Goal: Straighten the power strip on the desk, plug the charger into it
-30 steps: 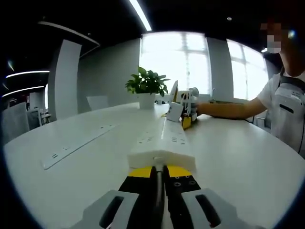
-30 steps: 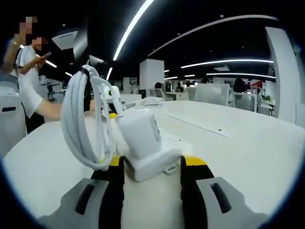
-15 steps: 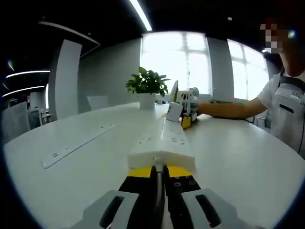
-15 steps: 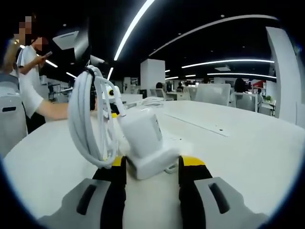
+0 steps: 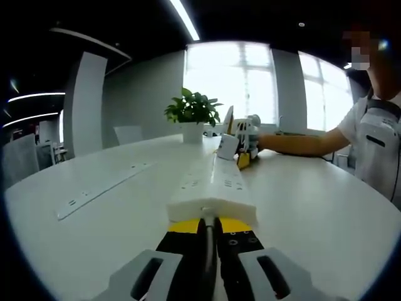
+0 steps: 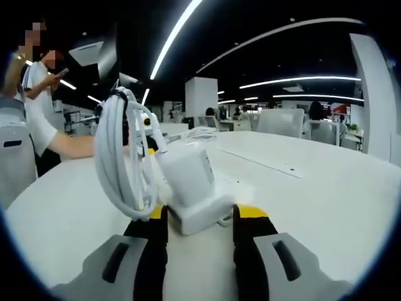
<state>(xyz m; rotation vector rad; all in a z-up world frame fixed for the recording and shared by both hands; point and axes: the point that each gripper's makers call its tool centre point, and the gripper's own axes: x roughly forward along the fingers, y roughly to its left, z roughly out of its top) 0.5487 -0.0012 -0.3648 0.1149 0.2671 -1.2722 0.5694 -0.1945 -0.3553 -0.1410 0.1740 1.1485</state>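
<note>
Little moved: right gripper (image 6: 194, 216) jaws closing narrower on charger (image 6: 188, 182); left gripper (image 5: 208, 227) jaws pinched shut, steadying strip (image 5: 215, 188) lower centre.

Grey tongs (image 5: 210, 229), yellow-tipped black jaws, seemingly screwed.

Charger (image 6: 191, 182) atop power strip (image 5: 213, 188), desk (image 5: 94, 238).

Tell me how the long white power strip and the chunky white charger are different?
The power strip is long, flat and lies on the desk; the charger is a short block standing up on it. The charger has a coiled cable bundled beside it; the strip shows none. Both are white, each held between a gripper's jaws.
</note>
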